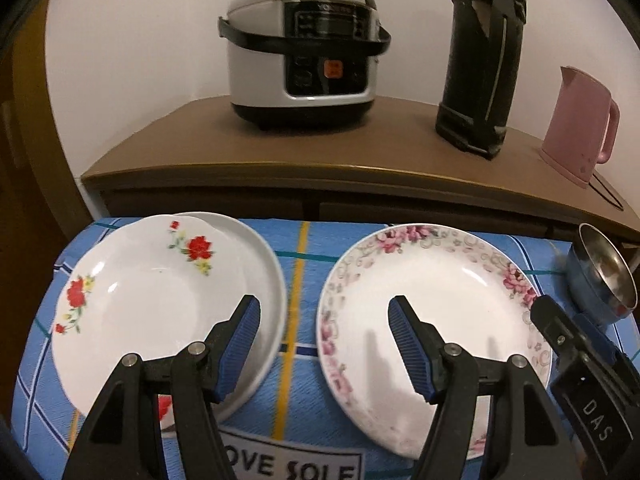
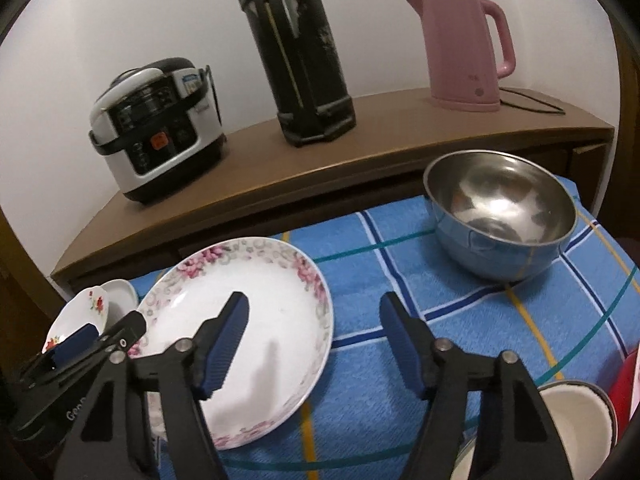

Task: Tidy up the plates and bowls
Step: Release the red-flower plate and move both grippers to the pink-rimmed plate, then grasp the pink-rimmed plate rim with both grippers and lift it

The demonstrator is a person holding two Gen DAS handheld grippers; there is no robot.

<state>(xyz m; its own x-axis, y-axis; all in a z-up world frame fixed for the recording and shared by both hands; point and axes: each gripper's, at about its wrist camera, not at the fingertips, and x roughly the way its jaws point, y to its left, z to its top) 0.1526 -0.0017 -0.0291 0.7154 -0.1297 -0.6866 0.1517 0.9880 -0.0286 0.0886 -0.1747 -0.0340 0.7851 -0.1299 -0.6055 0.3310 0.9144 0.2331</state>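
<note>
A white plate with red flowers (image 1: 132, 292) lies tilted on a plain white plate (image 1: 256, 248) at the left of the blue checked cloth (image 1: 300, 248). Right of them lies a pink-flowered plate (image 1: 432, 280) (image 2: 248, 320). My left gripper (image 1: 324, 308) (image 2: 108, 332) is open above the gap between the two flowered plates and holds nothing. My right gripper (image 2: 314, 304) (image 1: 568, 324) is open, with the pink-flowered plate's right rim below the space between its jaws; the pads do not press on it. A steel bowl (image 2: 500, 216) (image 1: 604, 276) stands at the far right.
Behind the cloth, a brown cabinet top (image 1: 200, 140) carries a rice cooker (image 1: 304, 52), a tall black thermos (image 1: 484, 60) and a pink kettle (image 1: 576, 120). A white enamel bowl (image 2: 576, 412) and something red (image 2: 624, 380) sit near my right gripper's lower right.
</note>
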